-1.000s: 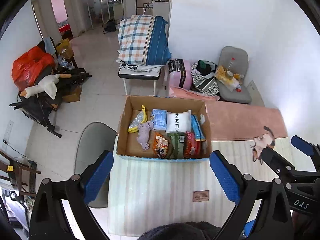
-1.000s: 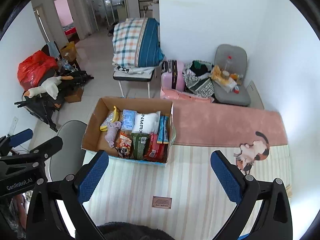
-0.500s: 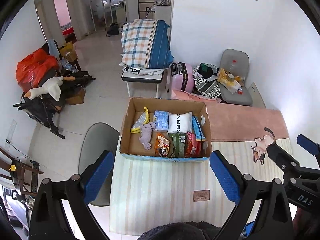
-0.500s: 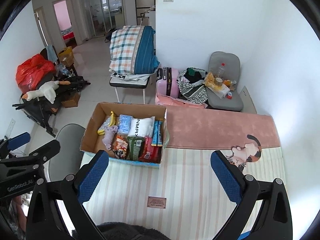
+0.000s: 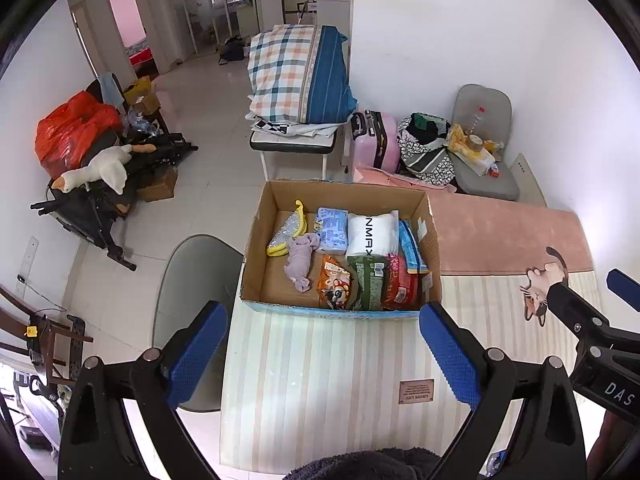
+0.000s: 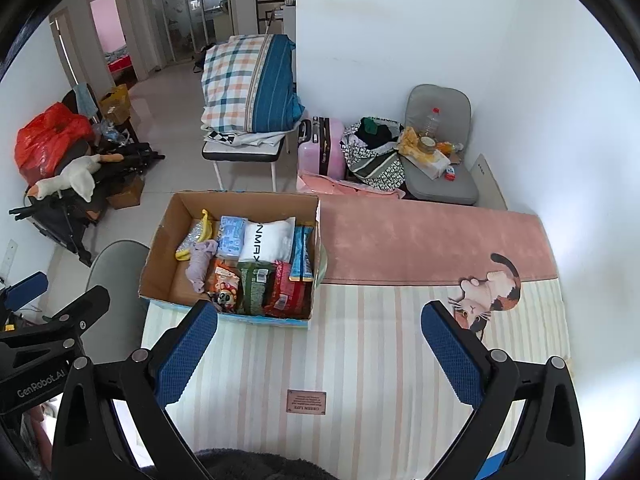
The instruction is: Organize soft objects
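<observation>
Both hand-held grippers had drawn back and upward over the past second, the left hand-held gripper (image 5: 323, 344) and right hand-held gripper (image 6: 319, 342) spread apart, empty. The soft packs sat in the cardboard box (image 5: 340, 312) at the striped mat's (image 6: 360, 360) far-left corner; packing looked finished.

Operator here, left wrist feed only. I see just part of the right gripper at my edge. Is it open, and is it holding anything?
Observer: The right gripper is wide open, with nothing between its fingers, above the striped mat.
Operator: Where does it point relative to the cardboard box?
Observer: The cardboard box sits ahead and to its left. In the right wrist view, the gripper's left fingertip lines up with the box's near wall.
</observation>
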Demonstrator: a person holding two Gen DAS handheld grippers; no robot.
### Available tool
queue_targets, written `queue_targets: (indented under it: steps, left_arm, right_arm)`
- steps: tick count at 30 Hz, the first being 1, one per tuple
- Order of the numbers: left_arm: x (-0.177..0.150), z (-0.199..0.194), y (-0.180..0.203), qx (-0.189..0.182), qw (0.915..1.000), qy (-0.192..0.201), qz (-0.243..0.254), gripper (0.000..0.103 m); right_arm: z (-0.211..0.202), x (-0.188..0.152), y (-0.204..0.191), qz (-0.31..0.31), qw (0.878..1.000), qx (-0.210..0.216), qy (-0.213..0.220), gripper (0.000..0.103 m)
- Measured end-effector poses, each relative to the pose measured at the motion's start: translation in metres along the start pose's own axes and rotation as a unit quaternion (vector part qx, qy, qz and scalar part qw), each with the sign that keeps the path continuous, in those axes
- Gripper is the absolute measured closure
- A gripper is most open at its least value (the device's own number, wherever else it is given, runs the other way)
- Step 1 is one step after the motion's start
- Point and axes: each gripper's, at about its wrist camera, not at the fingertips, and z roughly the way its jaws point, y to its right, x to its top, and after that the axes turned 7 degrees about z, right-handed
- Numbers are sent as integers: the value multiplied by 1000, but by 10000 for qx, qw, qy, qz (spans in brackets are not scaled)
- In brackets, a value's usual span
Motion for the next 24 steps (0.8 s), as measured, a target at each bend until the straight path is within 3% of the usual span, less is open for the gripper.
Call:
queue_targets:
  steps: [24]
  left_arm:
    - [-2,11,-5,46,10000,-11,8,0]
  right_arm:
    - [14,-6,-2,-12,9999,-50,-138,0]
